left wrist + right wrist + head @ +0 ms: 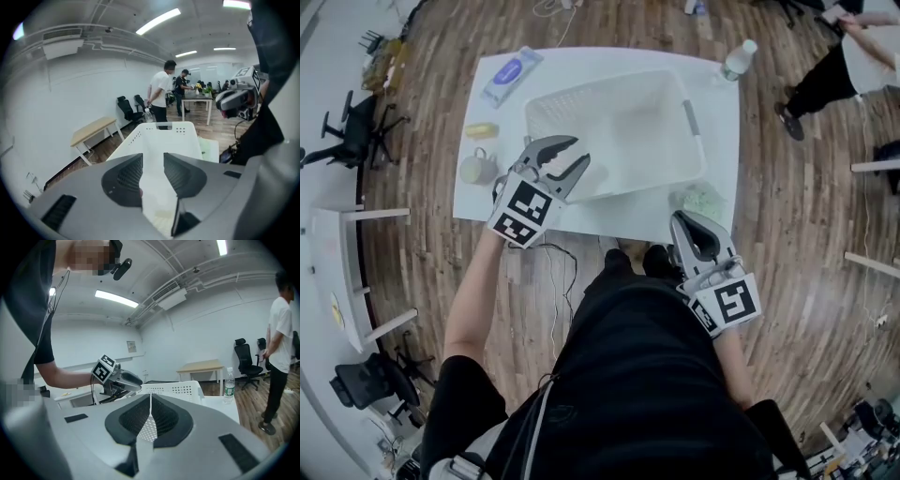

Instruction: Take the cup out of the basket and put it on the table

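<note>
One pale cup (476, 169) stands upright on the white table (722, 141). It is outside the one white basket (609, 89), just beside its left wall. Only the head view shows the cup, and it is small there, so I can't make out more of it than its round mouth.

The basket's inside shows plain white floor and perforated walls. A grey handle sits at its right end.

There are two grippers. The left gripper (579, 153) hangs tilted down over the basket's near left corner. Its jaws are spread, and only the basket's white floor shows through the gap, so it pinches nothing. The right gripper (682, 220) sits at the table's near edge, close to the basket's near right corner. Its jaws are pressed together to a thin slit with nothing in them.

Four other things lie on the table:
- One small yellow thing (481, 129) lies just beyond the cup.
- One flat bluish packet (511, 75) lies at the far left corner.
- One clear bottle (737, 59) with a white cap stands at the far right corner.
- One pale green lump (701, 200) by the basket's near right corner is too blurred for me to name.

One bystander (839, 70) at the head view's upper right is cut off by the frame. The left gripper view shows two people standing far back by another table.
</note>
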Available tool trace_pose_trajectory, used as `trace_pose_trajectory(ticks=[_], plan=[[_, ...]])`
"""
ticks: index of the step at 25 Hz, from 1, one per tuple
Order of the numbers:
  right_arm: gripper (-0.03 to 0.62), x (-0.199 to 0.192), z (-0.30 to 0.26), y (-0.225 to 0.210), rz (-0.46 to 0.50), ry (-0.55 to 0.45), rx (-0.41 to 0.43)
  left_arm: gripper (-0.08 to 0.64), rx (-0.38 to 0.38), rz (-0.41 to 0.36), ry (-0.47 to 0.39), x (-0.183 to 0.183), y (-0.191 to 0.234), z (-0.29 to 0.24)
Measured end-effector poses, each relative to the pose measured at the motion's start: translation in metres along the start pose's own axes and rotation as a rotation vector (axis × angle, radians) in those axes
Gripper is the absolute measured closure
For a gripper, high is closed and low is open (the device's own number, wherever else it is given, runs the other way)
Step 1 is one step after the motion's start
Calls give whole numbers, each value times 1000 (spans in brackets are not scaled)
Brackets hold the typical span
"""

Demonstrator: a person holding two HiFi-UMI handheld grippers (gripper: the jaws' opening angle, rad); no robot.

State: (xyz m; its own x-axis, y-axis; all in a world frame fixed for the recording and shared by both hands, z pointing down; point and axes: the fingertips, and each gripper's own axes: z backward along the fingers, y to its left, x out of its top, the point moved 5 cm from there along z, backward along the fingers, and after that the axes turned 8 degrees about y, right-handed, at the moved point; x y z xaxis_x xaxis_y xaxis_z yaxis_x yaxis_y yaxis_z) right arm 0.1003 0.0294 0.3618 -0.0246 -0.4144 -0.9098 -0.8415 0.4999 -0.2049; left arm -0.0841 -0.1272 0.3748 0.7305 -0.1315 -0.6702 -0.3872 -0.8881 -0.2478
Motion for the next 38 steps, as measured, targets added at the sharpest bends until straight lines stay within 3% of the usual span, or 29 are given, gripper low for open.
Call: trace_pose_trajectory(ticks=[4, 7, 11, 19, 22, 25, 30, 38], plan=[[566, 0, 1, -6, -12, -2, -24, 376, -111, -127, 156, -6, 1, -30], [566, -1, 1, -8, -22, -3, -37, 319, -221, -182, 287, -17, -8, -52], [566, -2, 1, -10, -34, -3, -46, 296, -354, -243, 414, -31, -19, -82], [566, -6, -1, -16, -58, 4, -61, 253, -486, -240, 612, -58, -28, -139], [566, -6, 0, -19, -66, 6, -71, 239, -576, -186, 834, -85, -39, -145], [566, -7, -1, -21, -72, 7, -81, 239, -547, -232, 964, -99, -32, -160], [566, -8, 3, -28, -83, 11, -101, 239, -560, -195, 1109, -121, -34, -177], [566, -11, 6, -35, -93, 21, -117, 241, -537, -221, 1200, -148, -34, -195]])
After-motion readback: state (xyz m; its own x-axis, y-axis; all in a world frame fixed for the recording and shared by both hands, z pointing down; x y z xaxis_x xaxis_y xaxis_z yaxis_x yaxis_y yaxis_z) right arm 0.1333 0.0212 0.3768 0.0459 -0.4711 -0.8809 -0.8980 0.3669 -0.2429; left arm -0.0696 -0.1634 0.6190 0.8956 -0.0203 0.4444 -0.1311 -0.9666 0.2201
